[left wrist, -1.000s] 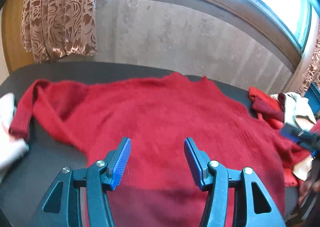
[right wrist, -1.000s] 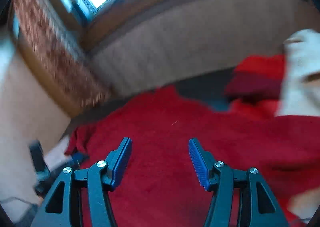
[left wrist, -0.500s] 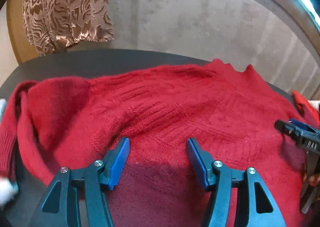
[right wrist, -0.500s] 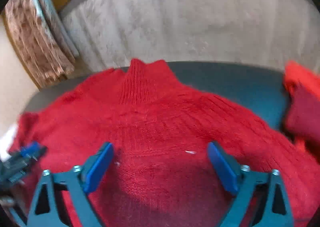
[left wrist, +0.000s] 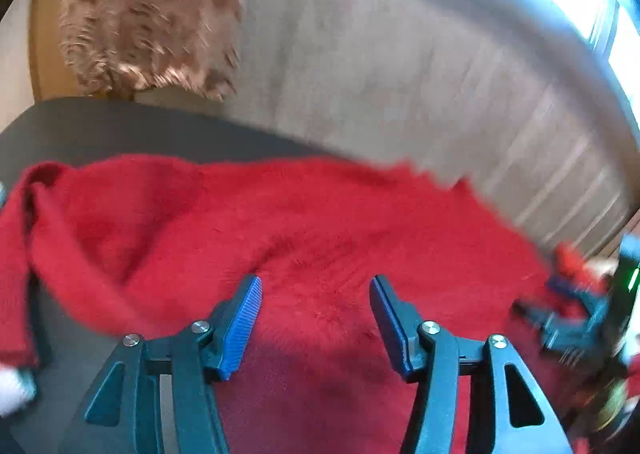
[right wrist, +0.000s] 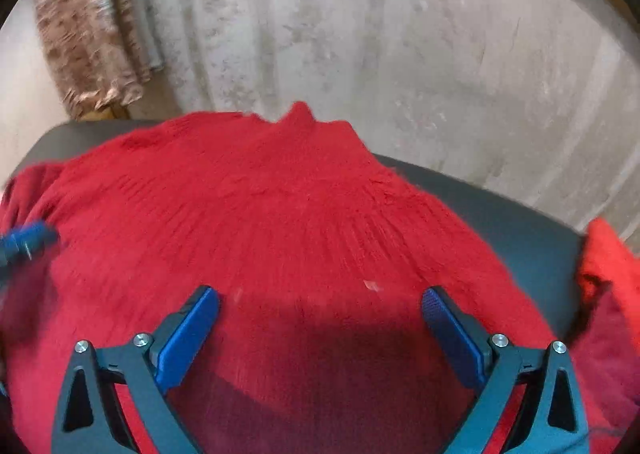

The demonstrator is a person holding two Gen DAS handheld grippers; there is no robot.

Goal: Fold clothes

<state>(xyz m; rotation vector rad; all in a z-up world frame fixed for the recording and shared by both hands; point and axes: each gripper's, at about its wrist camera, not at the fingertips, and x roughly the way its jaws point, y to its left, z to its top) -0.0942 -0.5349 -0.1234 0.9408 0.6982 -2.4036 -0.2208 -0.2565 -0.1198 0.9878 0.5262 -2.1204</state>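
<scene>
A patterned curtain hangs at far left. The red sweater lies spread on the dark worktop. Above it, the left claw is closing on nothing; the right claw gapes wide, empty. More red clothes lie at right

One red knitted sweater lies on one dark grey worktop; two blue-padded grippers, left gripper and right gripper; one patterned brown curtain; one separate bundle of red cloth.
</scene>
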